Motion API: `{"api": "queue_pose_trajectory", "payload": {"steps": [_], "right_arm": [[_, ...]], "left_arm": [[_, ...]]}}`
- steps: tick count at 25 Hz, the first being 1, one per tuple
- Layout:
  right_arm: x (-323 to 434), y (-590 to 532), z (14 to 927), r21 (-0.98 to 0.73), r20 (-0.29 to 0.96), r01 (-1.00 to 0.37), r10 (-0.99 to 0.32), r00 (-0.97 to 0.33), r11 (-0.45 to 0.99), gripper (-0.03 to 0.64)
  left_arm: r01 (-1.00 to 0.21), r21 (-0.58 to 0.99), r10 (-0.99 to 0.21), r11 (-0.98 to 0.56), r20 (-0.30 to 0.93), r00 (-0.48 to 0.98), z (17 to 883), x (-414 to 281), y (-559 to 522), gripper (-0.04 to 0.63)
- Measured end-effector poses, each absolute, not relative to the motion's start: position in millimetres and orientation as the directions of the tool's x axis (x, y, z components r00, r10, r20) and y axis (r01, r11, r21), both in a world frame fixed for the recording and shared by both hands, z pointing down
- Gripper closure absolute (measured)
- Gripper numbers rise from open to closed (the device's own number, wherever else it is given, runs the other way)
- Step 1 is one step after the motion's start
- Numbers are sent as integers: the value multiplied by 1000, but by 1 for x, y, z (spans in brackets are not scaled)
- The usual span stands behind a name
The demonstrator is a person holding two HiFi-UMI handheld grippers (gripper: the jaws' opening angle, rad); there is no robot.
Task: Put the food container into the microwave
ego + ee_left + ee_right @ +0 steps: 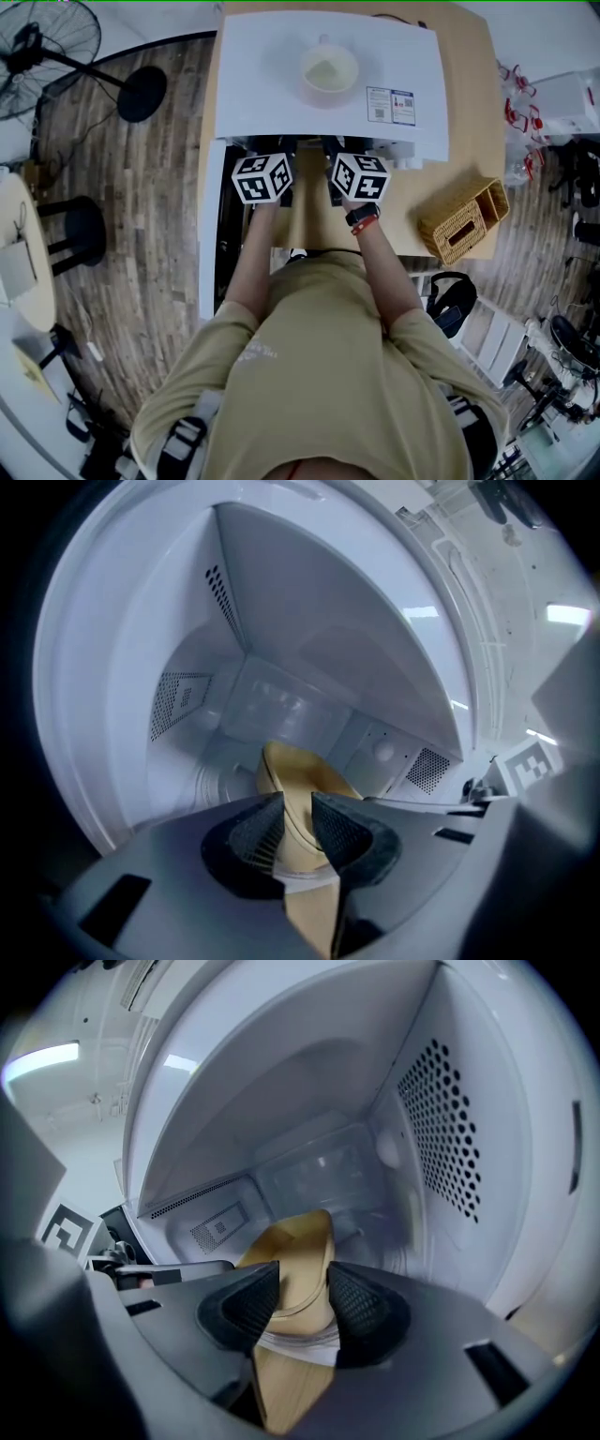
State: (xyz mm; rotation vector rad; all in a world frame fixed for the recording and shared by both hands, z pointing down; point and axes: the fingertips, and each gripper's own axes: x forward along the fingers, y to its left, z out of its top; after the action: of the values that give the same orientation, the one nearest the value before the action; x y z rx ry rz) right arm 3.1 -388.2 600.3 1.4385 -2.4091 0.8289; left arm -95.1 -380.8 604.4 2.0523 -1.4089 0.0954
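The food container (302,778), tan with a pale rim, is held from both sides inside the open white microwave (267,84). My left gripper (287,831) is shut on its left rim. My right gripper (304,1305) is shut on its right rim, where the container (298,1252) shows tilted by the lens. Past it I see the cavity's back wall (286,705) and the ringed floor (217,782). Whether the container touches that floor is hidden. In the head view only the marker cubes (262,178) (361,176) show at the microwave's mouth; the jaws and container are hidden under its top.
A pale bowl (328,70) sits on the microwave's top. The microwave door (207,234) stands swung out at the left. A wicker basket (464,220) lies on the wooden table (469,75) to the right. A fan (47,42) and a black stool (80,234) stand on the floor at the left.
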Motion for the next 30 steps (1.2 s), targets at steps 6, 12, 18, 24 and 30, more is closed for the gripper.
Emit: {"api": "queue_pose_trajectory", "payload": {"steps": [6,12,18,24,30], "right_arm": [[5,-381,596,-355,448,-862,-743,-497,363,439],[12,-355,589,-360,449,-869,-753,-481,340,439],[19,-321,584,-369,449,-874,-763,-465,315,442],[27,-282,579,-358,442,-879,-772,-457,316,457],[20,-246,565,-307,417,-882,-782,-463,358,489]], "left_arm": [[-864,454,-819,-218,396,415,600,-97,-373,509],[-869,439,-819,-230,395,416,591,-95,-351,509],[-884,401,-833,-239,383,399,581,-93,-321,509],[-900,365,-848,-238,374,376,577,-92,-283,509],[-900,352,-850,-257,360,384,567,-89,-247,509]]}}
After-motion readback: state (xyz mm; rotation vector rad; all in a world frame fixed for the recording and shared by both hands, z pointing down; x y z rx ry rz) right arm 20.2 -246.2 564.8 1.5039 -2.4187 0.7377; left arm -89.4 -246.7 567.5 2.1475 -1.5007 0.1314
